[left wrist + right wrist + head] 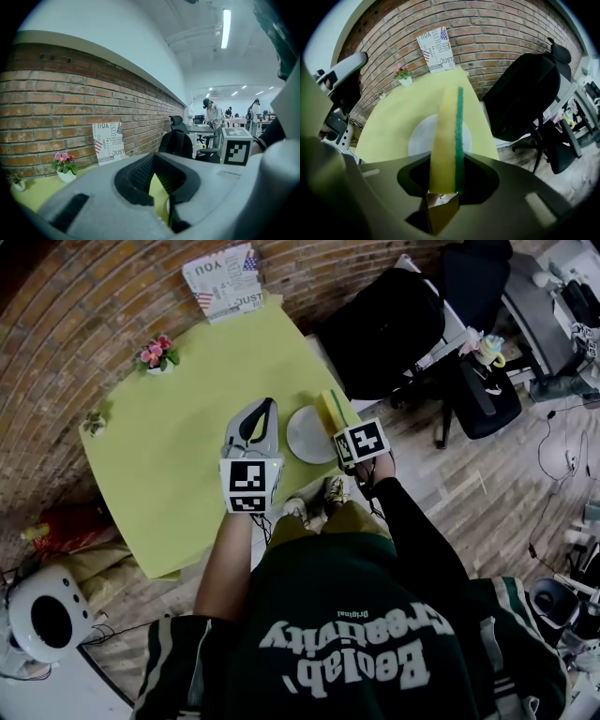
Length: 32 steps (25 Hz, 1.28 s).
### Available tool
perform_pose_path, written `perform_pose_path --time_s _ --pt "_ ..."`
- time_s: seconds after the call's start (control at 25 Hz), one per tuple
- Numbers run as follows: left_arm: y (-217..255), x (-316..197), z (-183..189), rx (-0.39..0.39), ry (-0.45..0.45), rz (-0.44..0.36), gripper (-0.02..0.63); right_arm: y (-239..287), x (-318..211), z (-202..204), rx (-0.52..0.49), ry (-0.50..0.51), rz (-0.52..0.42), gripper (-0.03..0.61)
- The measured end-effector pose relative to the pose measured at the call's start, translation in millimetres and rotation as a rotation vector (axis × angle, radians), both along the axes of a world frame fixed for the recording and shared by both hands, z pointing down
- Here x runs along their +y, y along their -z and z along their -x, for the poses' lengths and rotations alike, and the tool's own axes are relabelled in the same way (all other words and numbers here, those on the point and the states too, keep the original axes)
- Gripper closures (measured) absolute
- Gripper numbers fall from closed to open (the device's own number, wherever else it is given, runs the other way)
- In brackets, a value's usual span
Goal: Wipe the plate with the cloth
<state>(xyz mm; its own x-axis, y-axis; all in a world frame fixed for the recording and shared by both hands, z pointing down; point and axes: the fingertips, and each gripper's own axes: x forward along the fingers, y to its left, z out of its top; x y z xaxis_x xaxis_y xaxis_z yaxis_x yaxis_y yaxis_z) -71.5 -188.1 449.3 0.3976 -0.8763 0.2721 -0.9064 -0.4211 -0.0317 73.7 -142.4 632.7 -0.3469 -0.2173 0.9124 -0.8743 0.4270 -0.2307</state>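
A white plate lies near the front right edge of the yellow-green table. My right gripper is shut on a yellow sponge with a green scouring side, held on edge above the plate's right rim. In the right gripper view the sponge stands upright out of my right gripper, with the plate behind and below it. My left gripper hovers just left of the plate, its fingers meeting at the tips with nothing between them. In its own view my left gripper points over the table.
A pink flower pot, a small plant and a printed sign stand along the table's far edges by the brick wall. Black office chairs sit right of the table. A white appliance rests on the floor at left.
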Motion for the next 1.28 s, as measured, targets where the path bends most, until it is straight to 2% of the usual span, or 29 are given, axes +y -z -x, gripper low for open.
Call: perform_pose_path --time_s 0.16,0.4,0.6,0.92,1.28 --pt "-1 2 3 0.004 0.005 0.000 0.609 6 10 28 -0.040 0.058 -0.001 0.442" --pt "-1 8 7 0.005 0.015 0.001 0.609 6 40 75 -0.064 0.208 0.019 0.442" --pt "-2 11 14 0.005 0.032 0.007 0.609 -5 59 91 -0.065 0.264 0.056 0.442" --pt "-3 12 14 0.008 0.030 0.007 0.609 -5 49 75 -0.073 0.194 0.053 0.440" --pt "-1 9 -1 0.012 0.002 0.004 0.607 -5 28 17 -0.001 0.046 0.032 0.440"
